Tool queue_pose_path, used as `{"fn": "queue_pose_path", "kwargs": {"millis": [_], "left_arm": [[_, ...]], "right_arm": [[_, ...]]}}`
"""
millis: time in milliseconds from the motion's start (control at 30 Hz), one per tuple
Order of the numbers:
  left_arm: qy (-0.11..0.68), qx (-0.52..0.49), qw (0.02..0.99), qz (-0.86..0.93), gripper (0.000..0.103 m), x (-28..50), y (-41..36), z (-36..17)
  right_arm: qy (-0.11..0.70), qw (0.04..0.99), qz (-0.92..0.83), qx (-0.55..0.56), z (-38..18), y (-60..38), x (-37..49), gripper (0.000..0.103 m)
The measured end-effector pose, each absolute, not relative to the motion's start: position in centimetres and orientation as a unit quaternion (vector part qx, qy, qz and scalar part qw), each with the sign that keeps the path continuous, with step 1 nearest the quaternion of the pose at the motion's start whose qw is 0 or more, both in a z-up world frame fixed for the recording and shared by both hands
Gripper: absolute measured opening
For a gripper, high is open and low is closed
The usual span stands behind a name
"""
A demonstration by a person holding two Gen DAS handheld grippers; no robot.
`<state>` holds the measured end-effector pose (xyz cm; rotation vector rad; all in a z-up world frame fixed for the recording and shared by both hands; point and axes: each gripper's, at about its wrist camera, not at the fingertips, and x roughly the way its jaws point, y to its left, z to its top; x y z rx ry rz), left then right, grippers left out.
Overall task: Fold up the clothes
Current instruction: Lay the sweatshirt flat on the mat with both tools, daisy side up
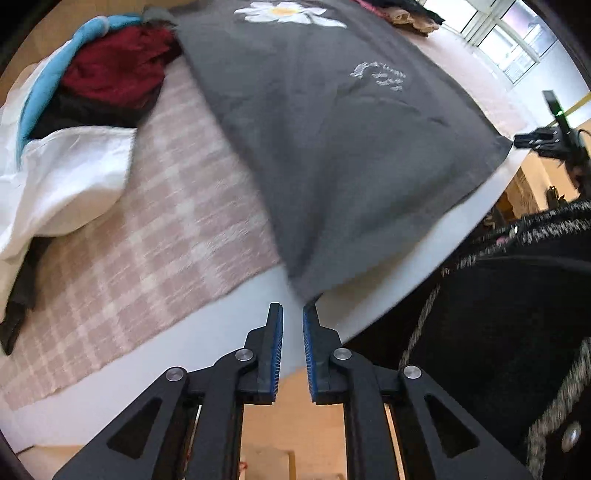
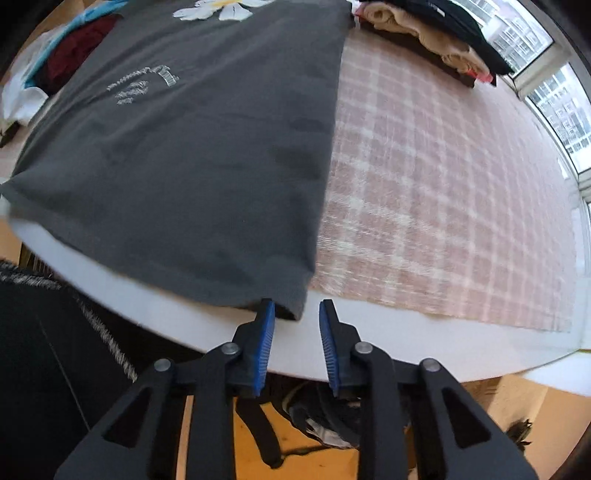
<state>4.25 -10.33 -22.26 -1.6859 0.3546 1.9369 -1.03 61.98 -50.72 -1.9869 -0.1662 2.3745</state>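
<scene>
A dark grey T-shirt [image 1: 332,140] with a white daisy print [image 1: 284,13] lies flat on a pink checked cloth [image 1: 147,240], its hem hanging slightly over the white table edge [image 1: 221,325]. My left gripper [image 1: 293,308] is open by a narrow gap just short of the shirt's near left hem corner, with white table showing between the pads. In the right wrist view the same T-shirt [image 2: 192,155] fills the left half. My right gripper [image 2: 297,302] stands open around its right hem corner [image 2: 291,308], and the cloth touches the left fingertip [image 2: 266,314].
A loose heap of white, blue and dark red clothes [image 1: 85,110] lies at the left. A folded stack of beige and black garments [image 2: 436,33] sits at the far right by the windows [image 2: 554,99]. A person's dark jacket with tweed trim [image 1: 517,332] is close against the table edge.
</scene>
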Motion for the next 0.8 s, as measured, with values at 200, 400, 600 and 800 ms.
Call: {"fn": "queue_pose_path", "kwargs": {"millis": [200, 400, 600, 800], "left_arm": [[0.127, -0.557, 0.278, 0.772, 0.011, -1.0, -9.9, -17.3], [0.114, -0.501, 0.299, 0.804, 0.017, -10.1, -5.0, -17.3], [0.133, -0.487, 0.222, 0.835, 0.032, -21.7, -5.0, -16.6], [0.125, -0.507, 0.174, 0.835, 0.043, -33.0, -5.3, -18.3]], "right_arm": [[-0.042, -0.002, 0.831, -0.555, -45.7, 61.2, -6.9, 0.018], [-0.034, -0.041, 0.843, -0.536, -49.0, 58.4, -15.5, 0.012], [-0.035, -0.032, 0.860, -0.508, -48.1, 58.5, -22.1, 0.034], [-0.029, -0.039, 0.876, -0.481, -47.1, 59.2, -32.1, 0.035]]}}
